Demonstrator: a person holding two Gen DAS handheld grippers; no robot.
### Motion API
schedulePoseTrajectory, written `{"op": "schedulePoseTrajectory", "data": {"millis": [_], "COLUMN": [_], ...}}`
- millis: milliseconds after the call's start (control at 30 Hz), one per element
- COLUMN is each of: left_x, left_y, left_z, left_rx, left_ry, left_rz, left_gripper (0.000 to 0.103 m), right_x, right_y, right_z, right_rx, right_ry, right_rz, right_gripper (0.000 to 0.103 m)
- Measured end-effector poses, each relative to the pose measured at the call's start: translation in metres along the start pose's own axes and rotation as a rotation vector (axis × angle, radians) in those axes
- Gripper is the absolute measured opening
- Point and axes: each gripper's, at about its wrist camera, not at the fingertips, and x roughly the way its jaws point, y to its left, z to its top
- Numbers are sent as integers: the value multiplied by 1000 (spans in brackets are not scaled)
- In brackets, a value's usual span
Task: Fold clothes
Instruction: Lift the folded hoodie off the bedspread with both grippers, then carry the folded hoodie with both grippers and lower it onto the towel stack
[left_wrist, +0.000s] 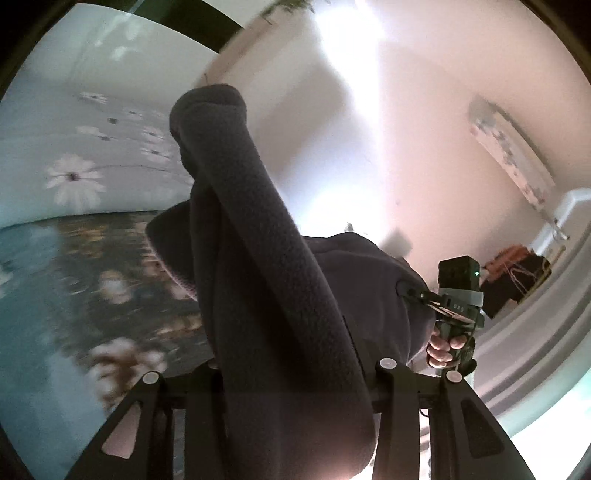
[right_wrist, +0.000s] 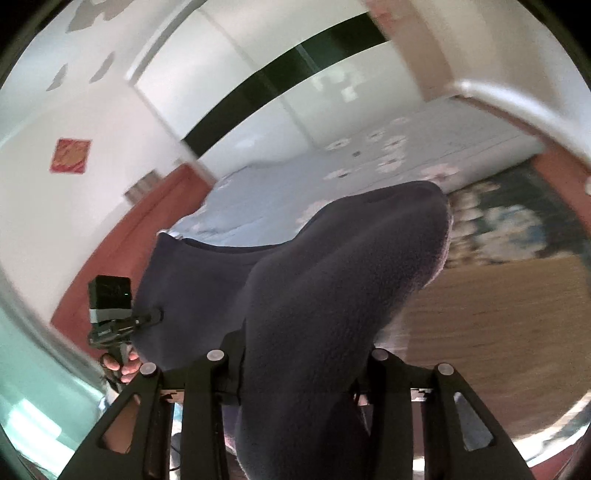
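A dark grey fleece garment (left_wrist: 266, 266) hangs in the air between my two grippers. My left gripper (left_wrist: 295, 398) is shut on one edge of it, and the cloth covers the fingertips. The right gripper (left_wrist: 417, 295) shows in the left wrist view, pinching the far edge, with a hand on its handle. In the right wrist view my right gripper (right_wrist: 295, 387) is shut on the same garment (right_wrist: 332, 295). The left gripper (right_wrist: 155, 317) shows at the left, pinching the other edge.
A bed with a pale blue flowered cover (right_wrist: 332, 166) lies below. A dark patterned rug (left_wrist: 110, 277) and wooden floor (right_wrist: 498, 314) are beside it. A white wardrobe (right_wrist: 258, 74) and white walls stand around.
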Motion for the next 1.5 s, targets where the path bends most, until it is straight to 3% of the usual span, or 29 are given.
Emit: {"op": "schedulePoseTrajectory", "data": {"millis": [167,267,367,433,533,667,900,1100,1233,1400,1500], "left_x": [86,110,147,165,179,181,190,167,137,111,95], "left_y": [-29,-35,-18,6,31,46,49,49,72,66,47], "left_z": [7,-12,-32,-43,-54,-63,-60,-56,-51,-34,-34], "left_rx": [10,10,-25,-50,-122,-145,-162,-165,-180,-178,-85], "left_ry": [48,67,108,138,141,140,131,135,133,17,-19], "left_rz": [-97,-140,-134,-94,-94,-100,-98,-30,-15,30,77], "left_gripper": [43,43,43,43,43,47,55,72,75,77,77], "right_x": [-59,-88,-93,-81,-48,-44,-52,-61,-85,-106,-119], "right_y": [-59,-90,-124,-151,-207,-253,-268,-247,-248,-247,-226], "right_z": [20,26,20,8,-18,-41,-45,-44,-45,-46,-46], "right_rx": [36,49,55,83,182,295,323,280,330,376,327], "right_ry": [-23,-51,-49,-33,20,-80,-88,-107,-207,-277,-367], "right_rz": [-142,-199,-244,-242,-249,-101,-123,-211,-220,-293,-332], "right_gripper": [40,40,40,40,41,47,54,72,73,74,74]}}
